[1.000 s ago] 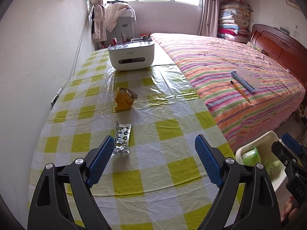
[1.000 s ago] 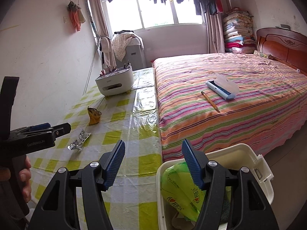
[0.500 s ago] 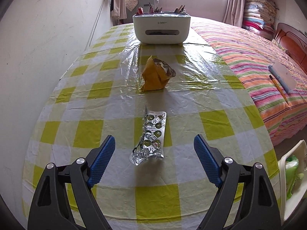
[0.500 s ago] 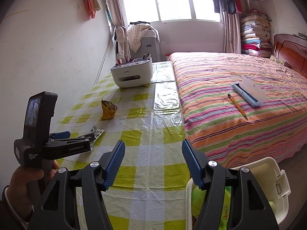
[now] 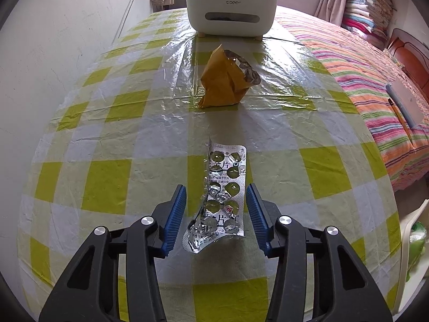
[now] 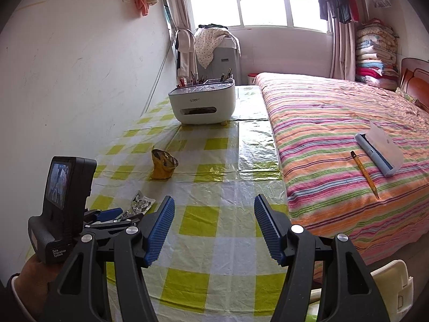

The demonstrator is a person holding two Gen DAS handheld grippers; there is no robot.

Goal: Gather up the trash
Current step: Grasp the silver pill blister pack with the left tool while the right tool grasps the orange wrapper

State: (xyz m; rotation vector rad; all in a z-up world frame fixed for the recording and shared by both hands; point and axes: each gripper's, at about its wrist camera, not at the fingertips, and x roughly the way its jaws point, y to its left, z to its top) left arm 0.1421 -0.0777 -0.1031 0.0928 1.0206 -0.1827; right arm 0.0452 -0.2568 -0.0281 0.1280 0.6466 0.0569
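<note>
Left wrist view: we have left gripper point(image 5: 216, 209) low over checked tablecloth point(image 5: 107, 182), blue pads point(image 5: 175, 212) narrowed either side of empty blister pack point(image 5: 224, 193), small gaps showing, no contact yet. Pack's left edge curls up off cloth. Beyond it, crumpled yellow wrapper point(image 5: 225, 83), then white desk organizer point(image 5: 232, 13). Right wrist view: our right gripper point(image 6: 214, 228) hovers above table, fingers wide, nothing between. White bin point(image 6: 391, 281) sits lower right beside striped bed point(image 6: 348, 123).
</note>
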